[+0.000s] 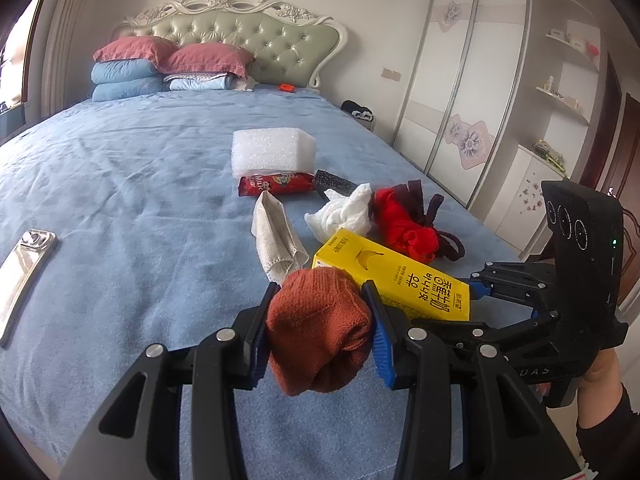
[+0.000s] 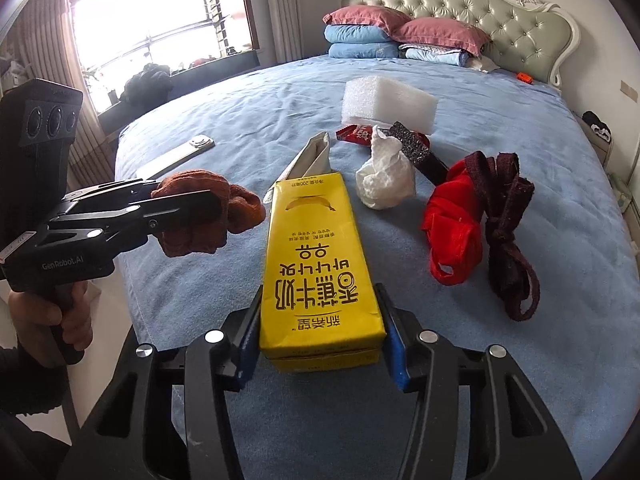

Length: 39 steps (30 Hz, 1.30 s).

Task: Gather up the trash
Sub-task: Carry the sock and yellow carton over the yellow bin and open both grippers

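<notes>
Gripping a rust-brown knitted sock (image 1: 320, 336) in my left gripper (image 1: 320, 320), I've clamped my right gripper (image 2: 320, 324) around the yellow milk carton (image 2: 316, 256), just beside it on the blue bed (image 1: 120, 168).

Left gripper (image 1: 320, 328) clamped — right gripper (image 2: 320, 332) clamped too.

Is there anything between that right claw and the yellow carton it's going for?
Nothing visible. The right claw already straddles the near end of the yellow carton, a finger on each side, with no object between them.
</notes>
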### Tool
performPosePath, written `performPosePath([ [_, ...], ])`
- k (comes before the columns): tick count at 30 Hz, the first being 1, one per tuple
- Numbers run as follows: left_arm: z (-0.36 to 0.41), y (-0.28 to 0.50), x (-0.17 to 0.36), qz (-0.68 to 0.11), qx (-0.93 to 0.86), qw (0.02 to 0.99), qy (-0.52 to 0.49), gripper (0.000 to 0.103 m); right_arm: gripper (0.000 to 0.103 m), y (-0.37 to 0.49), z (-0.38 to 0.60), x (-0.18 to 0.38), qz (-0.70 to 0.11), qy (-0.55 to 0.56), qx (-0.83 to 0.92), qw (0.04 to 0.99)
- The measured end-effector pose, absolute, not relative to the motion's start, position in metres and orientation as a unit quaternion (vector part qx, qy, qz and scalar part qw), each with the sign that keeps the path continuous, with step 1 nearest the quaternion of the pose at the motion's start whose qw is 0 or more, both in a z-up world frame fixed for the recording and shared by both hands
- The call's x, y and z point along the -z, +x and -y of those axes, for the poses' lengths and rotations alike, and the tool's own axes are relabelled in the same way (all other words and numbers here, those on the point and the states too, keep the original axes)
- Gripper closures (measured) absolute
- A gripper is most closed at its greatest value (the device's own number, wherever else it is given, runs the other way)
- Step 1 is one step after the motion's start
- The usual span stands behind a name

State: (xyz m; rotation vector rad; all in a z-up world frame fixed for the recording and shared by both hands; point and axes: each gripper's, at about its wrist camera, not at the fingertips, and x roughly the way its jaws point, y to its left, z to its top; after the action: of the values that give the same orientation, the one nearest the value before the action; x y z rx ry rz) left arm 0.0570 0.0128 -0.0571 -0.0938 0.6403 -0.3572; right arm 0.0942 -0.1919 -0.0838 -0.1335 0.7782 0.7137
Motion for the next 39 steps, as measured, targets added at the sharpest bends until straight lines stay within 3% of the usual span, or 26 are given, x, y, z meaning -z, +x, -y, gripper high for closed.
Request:
performPosePath([
  [14, 0.070, 0.052, 0.044, -0.317, 0.257, 0.913, -0.005, 0.061, 0.053, 0.016, 0.306, 0.054, -0.301, -0.035, -0.232, 0.924],
  [27, 0.244, 0.036, 0.052, -0.331, 0.410, 0.848, 0.054, 0.061, 0.053, -0.061, 0.464, 0.062, -0.302, 0.041, -0.077, 0.949],
  [39, 0.409, 0.016, 0.086, -0.371, 0.510, 0.766, 0.125, 0.061, 0.053, -0.115, 0.566, 0.104, -0.345, 0.106, 0.038, 0.932],
])
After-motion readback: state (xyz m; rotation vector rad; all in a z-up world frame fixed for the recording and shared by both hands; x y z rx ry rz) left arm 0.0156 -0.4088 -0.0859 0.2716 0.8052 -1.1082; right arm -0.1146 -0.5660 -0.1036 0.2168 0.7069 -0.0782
